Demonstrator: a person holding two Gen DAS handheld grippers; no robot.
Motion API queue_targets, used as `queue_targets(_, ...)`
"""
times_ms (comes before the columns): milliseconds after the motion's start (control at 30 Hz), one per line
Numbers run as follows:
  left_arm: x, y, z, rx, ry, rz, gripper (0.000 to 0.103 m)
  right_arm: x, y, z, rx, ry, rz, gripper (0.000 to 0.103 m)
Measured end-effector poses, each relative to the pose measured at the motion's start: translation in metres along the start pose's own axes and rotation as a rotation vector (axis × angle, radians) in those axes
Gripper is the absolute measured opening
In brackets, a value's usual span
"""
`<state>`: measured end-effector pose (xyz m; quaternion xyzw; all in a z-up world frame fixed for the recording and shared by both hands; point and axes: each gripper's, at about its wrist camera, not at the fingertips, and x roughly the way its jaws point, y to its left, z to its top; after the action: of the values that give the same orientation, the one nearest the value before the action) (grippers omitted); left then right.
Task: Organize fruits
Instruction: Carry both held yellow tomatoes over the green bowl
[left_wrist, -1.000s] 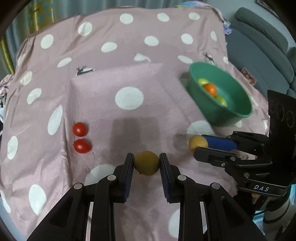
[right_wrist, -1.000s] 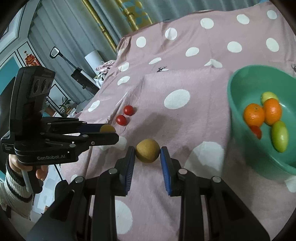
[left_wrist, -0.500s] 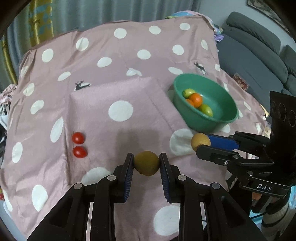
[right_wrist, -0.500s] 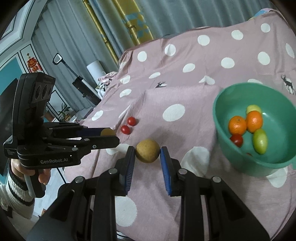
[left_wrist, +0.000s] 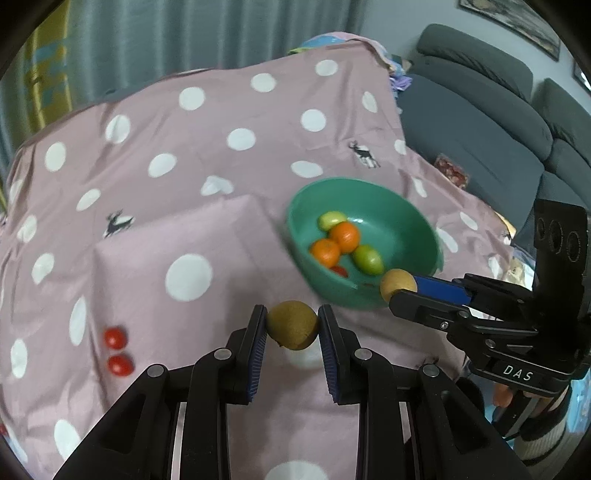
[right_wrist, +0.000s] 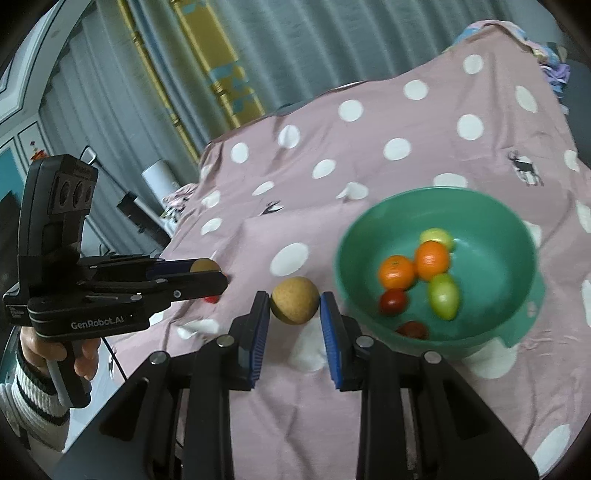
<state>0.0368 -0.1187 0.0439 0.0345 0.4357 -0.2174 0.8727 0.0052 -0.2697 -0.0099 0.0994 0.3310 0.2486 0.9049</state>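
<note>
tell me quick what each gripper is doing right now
Left gripper: closed on a brown kiwi.
Right gripper: closed on a yellowish round fruit.

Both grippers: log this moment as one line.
left gripper: shut on kiwi | right gripper: shut on pear | bowl: fruit inside

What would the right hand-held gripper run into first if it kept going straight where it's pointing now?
Probably the pink dotted cloth, just left of the green bowl. The right hand-held gripper, shut on a yellow-brown fruit, aims down beside the bowl rather than into it, though depth is hard to judge.
</note>
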Motion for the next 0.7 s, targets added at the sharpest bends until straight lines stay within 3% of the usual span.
queue_targets(700, 0.064, -0.037, 0.041, 0.076, 0.050, -0.067, 0.028, 0.004, -0.061, 0.011, 0.072, -0.020, -0.109, 0.029)
